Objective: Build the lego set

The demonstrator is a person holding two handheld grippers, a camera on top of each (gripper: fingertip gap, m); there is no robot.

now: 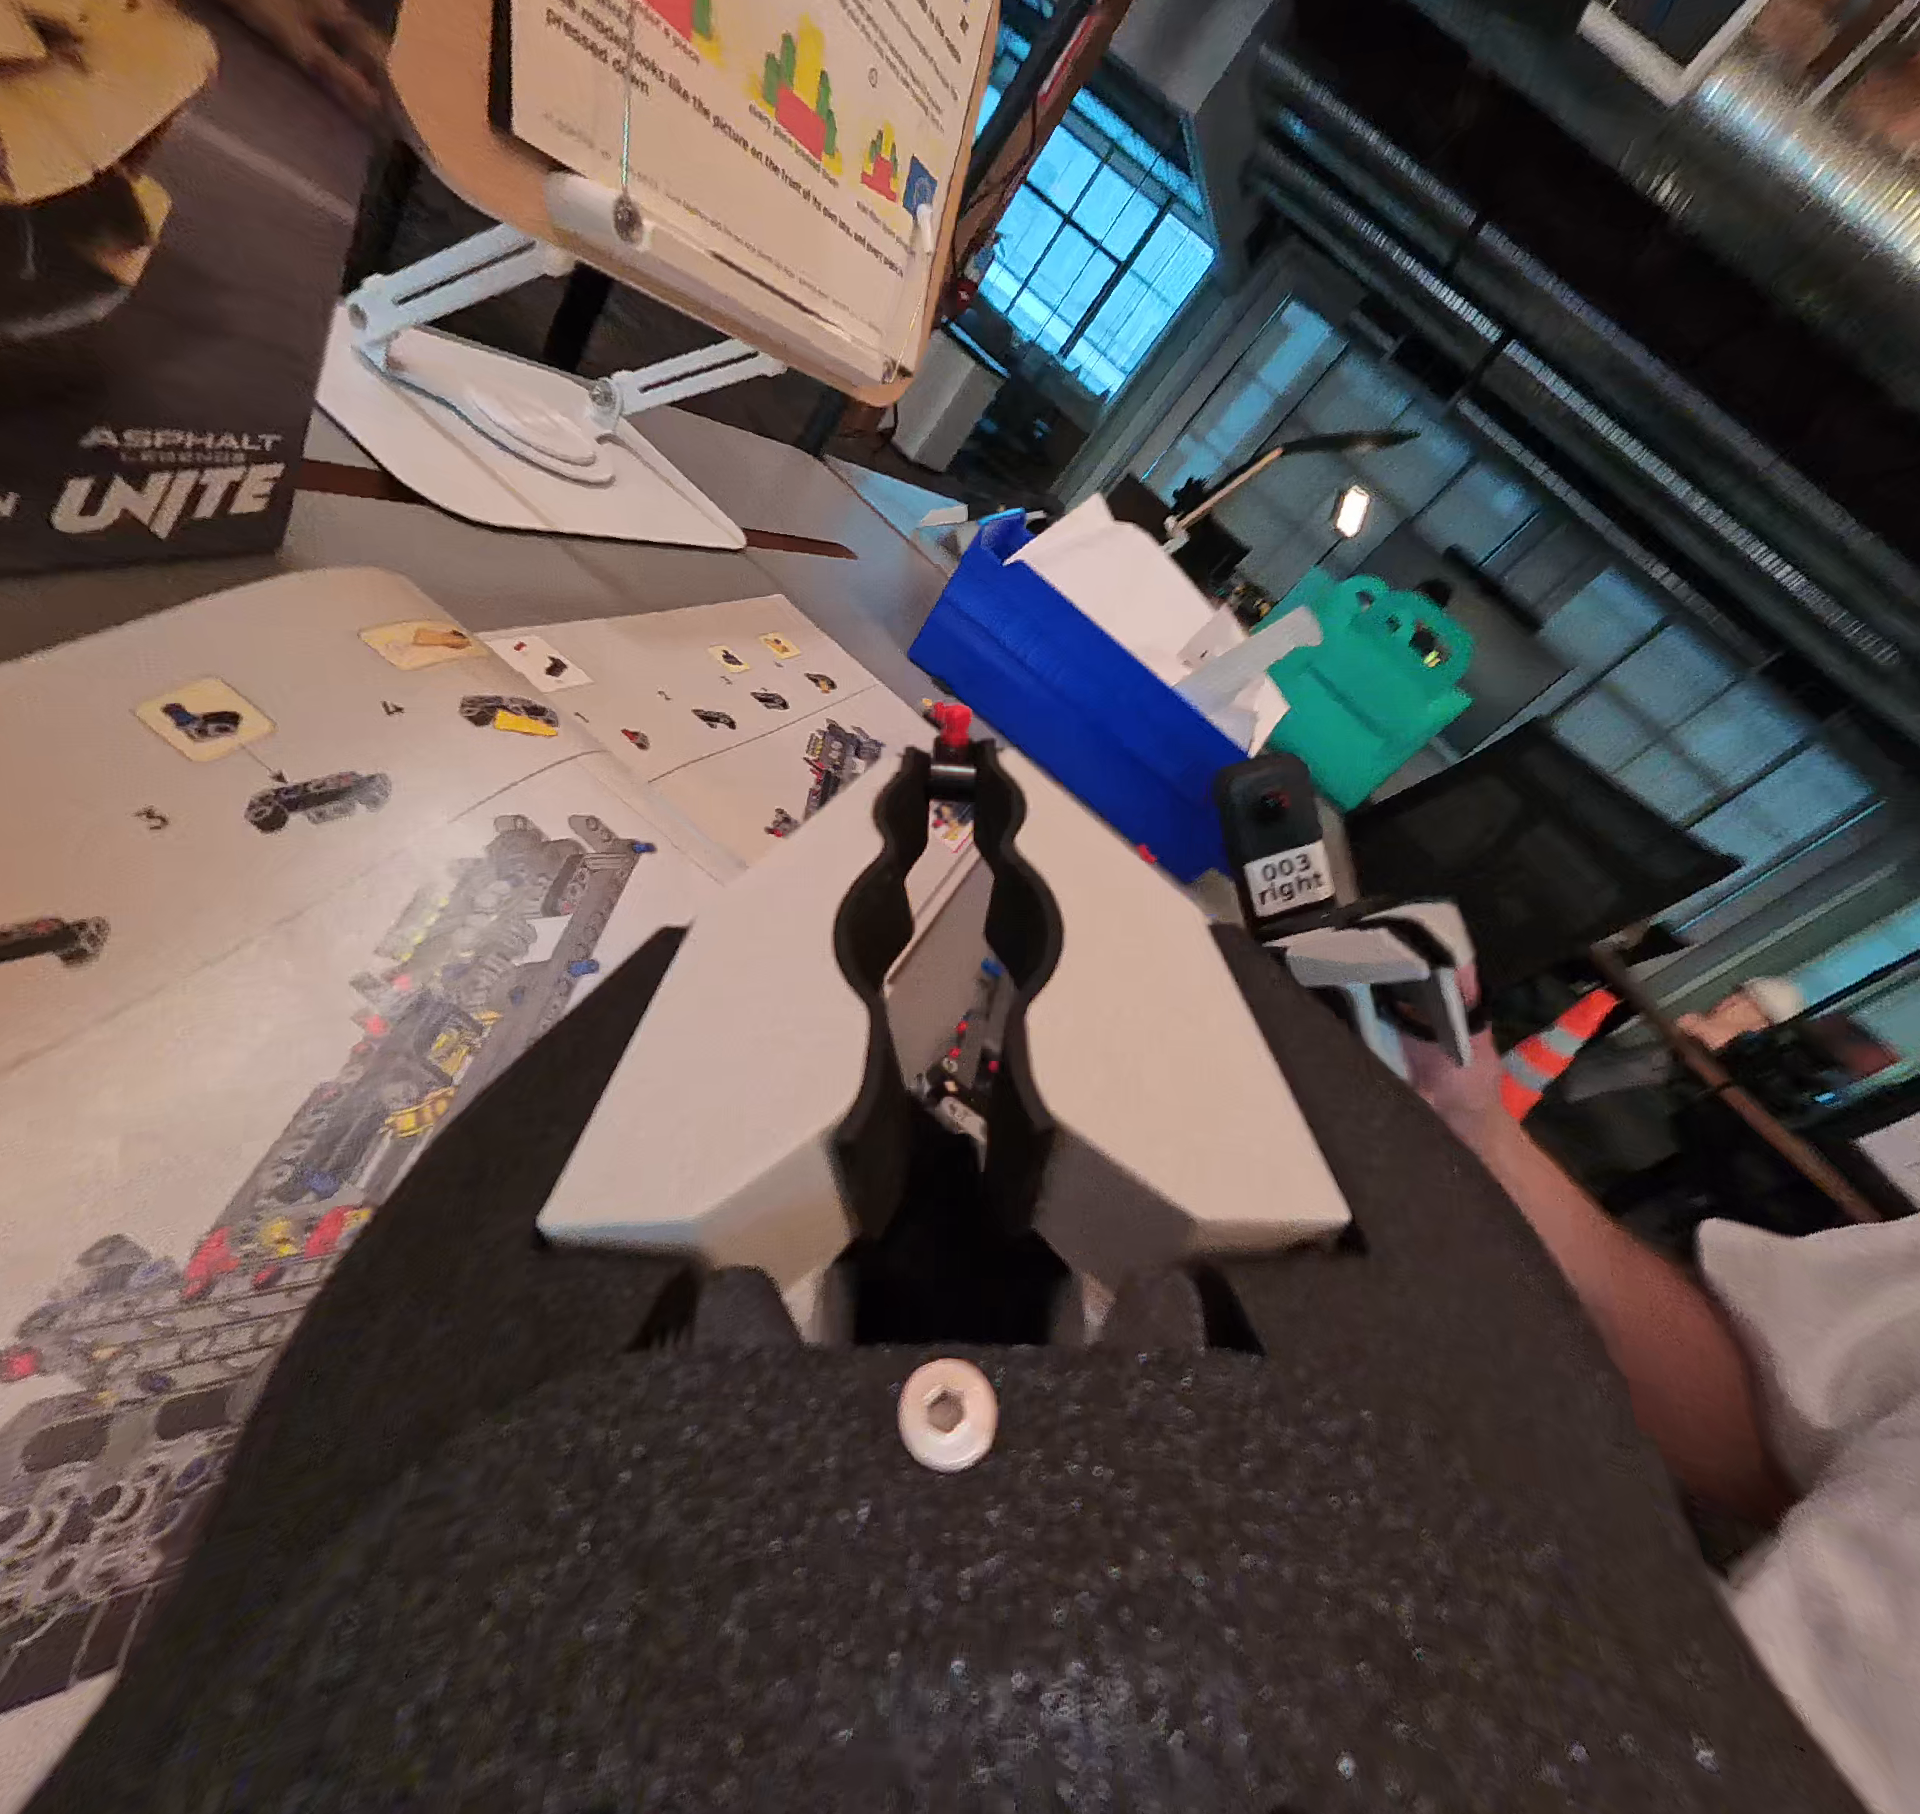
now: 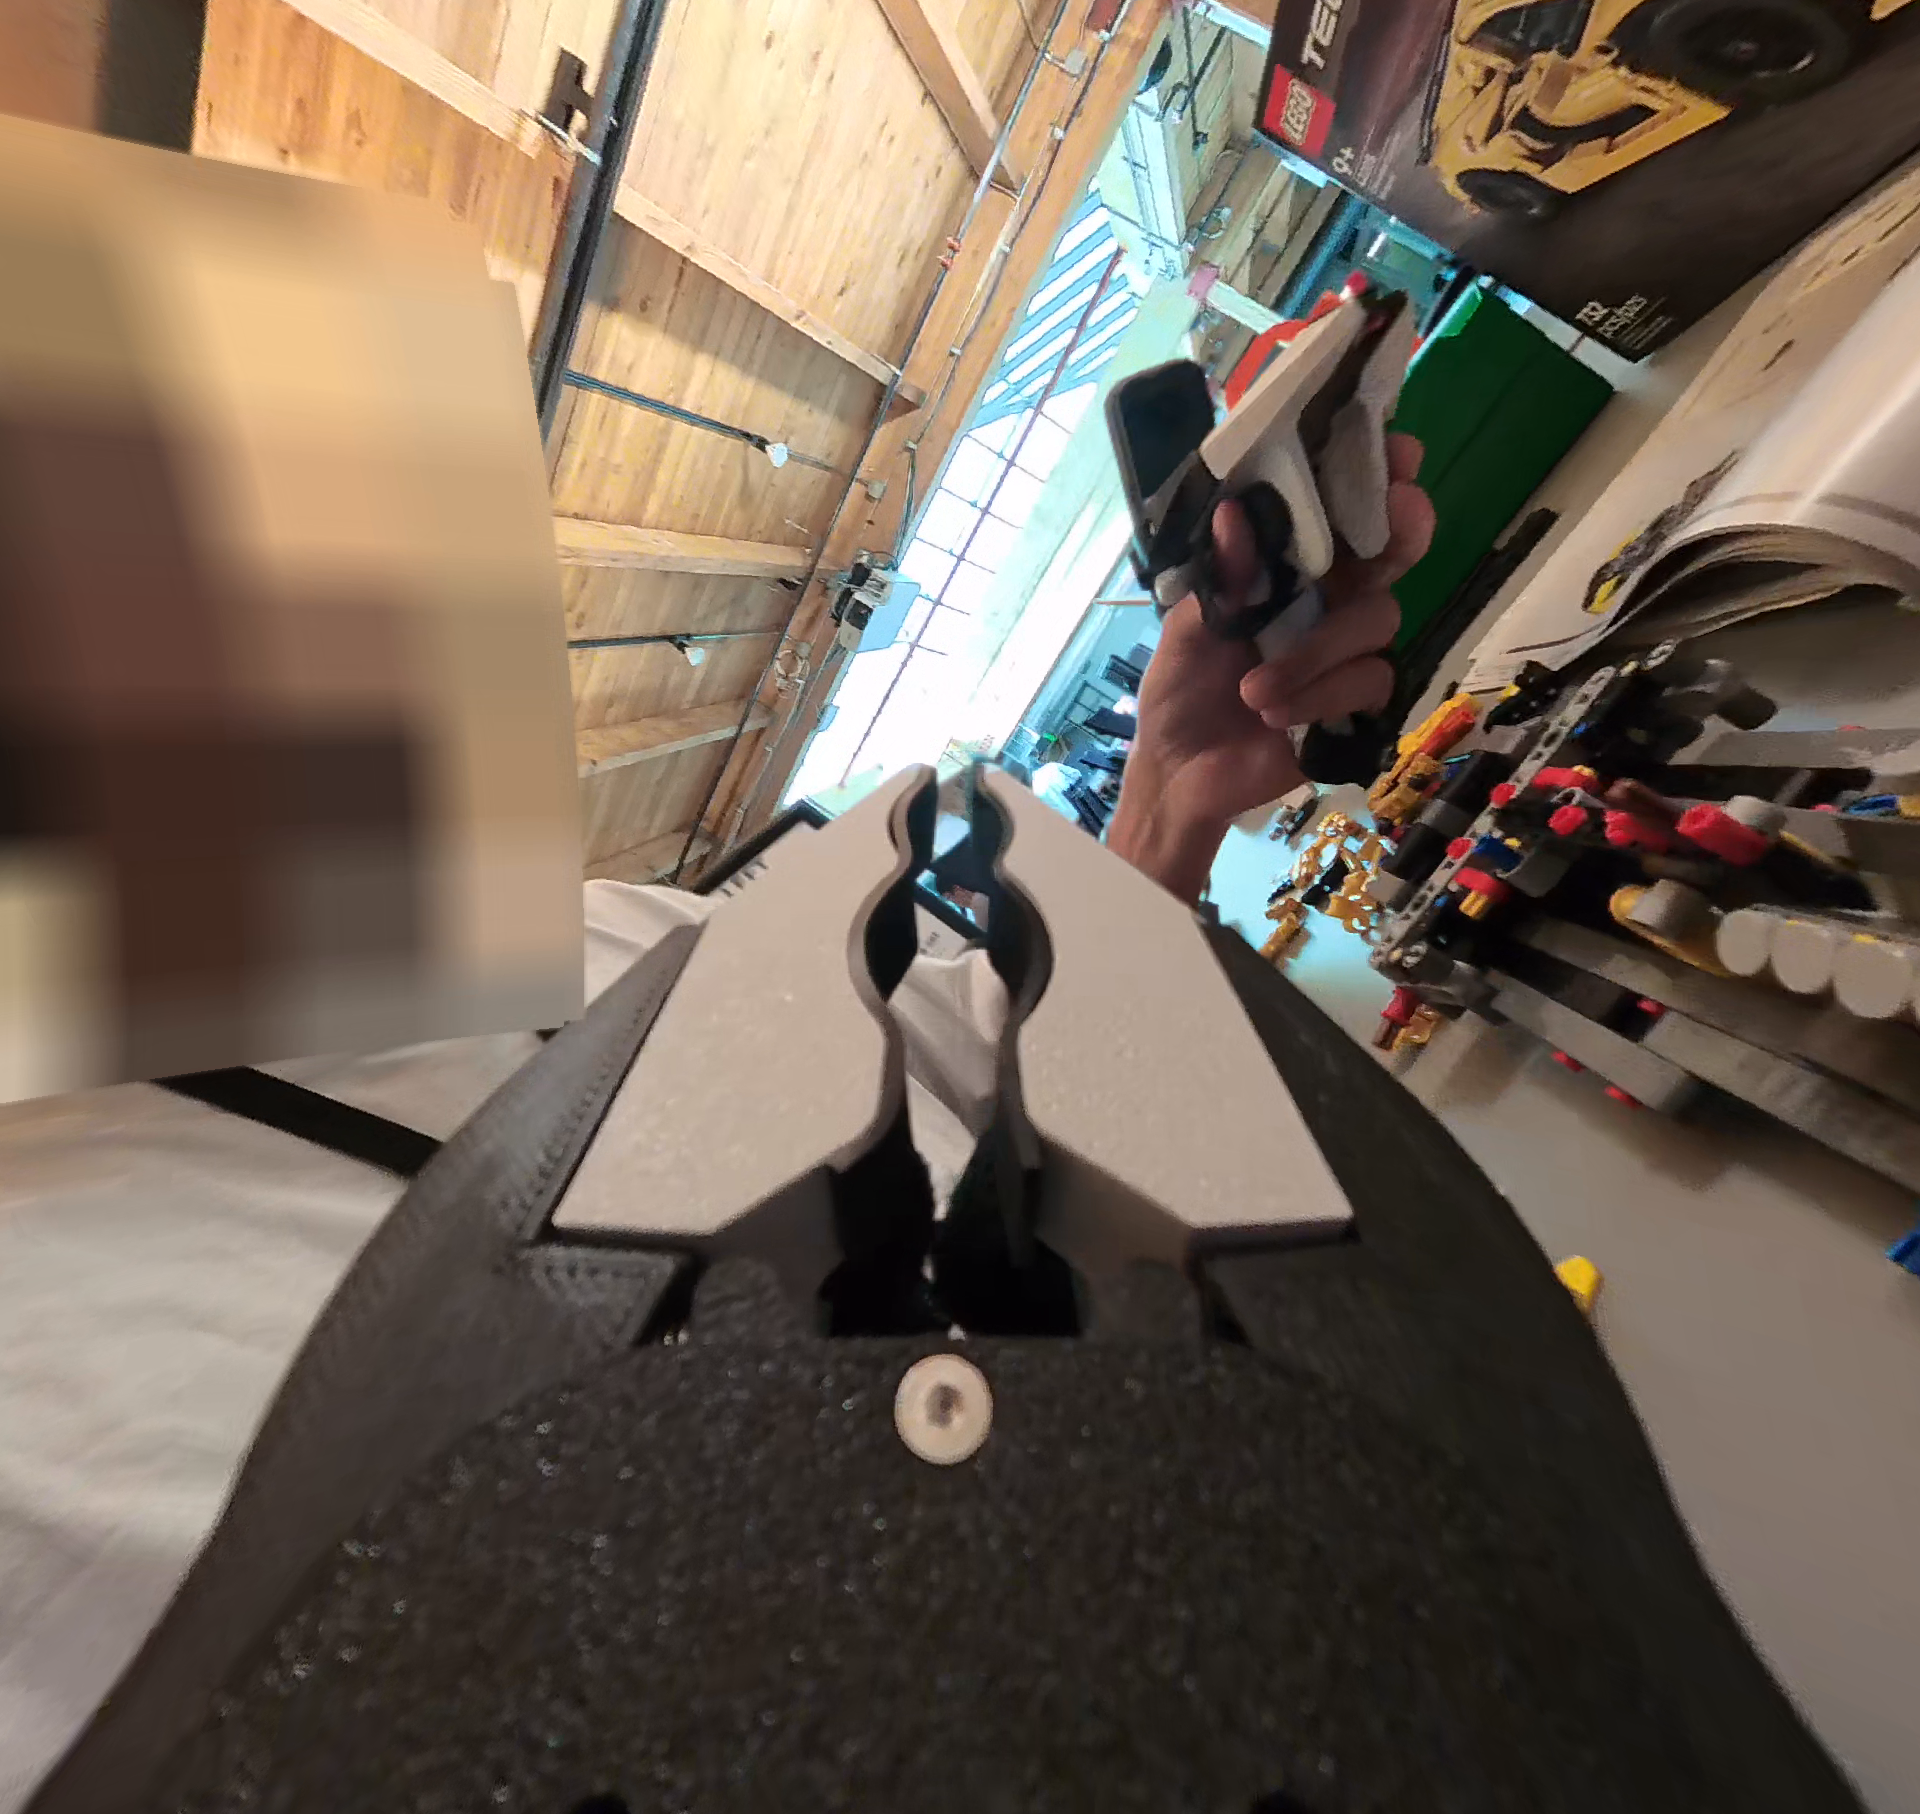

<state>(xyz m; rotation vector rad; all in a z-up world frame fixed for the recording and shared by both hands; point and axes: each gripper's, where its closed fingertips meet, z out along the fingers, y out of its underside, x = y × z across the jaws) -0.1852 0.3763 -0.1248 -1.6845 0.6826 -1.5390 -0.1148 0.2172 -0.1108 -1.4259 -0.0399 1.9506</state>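
My left gripper (image 1: 951, 772) is shut on a small black lego piece (image 1: 951, 777) with a red pin (image 1: 948, 722) on its end, held up above the open instruction booklet (image 1: 312, 881). It also shows in the right wrist view (image 2: 1371, 304), raised in a hand, with the red pin (image 2: 1354, 284) at its tips. My right gripper (image 2: 951, 788) is raised off the table and points back at the person. Its tips stand almost together and I see nothing between them. The partly built grey lego model (image 2: 1610, 829) with red, blue and yellow pins lies on the table at the right.
A blue bin (image 1: 1070, 694) with white paper and a green object (image 1: 1371, 684) stand behind the booklet. A sheet on a white stand (image 1: 727, 102) and the set's box (image 1: 135, 362) are at the back. Loose yellow pieces (image 2: 1320, 871) lie by the model. My hands' fingertips stand some 20 centimetres from each other.
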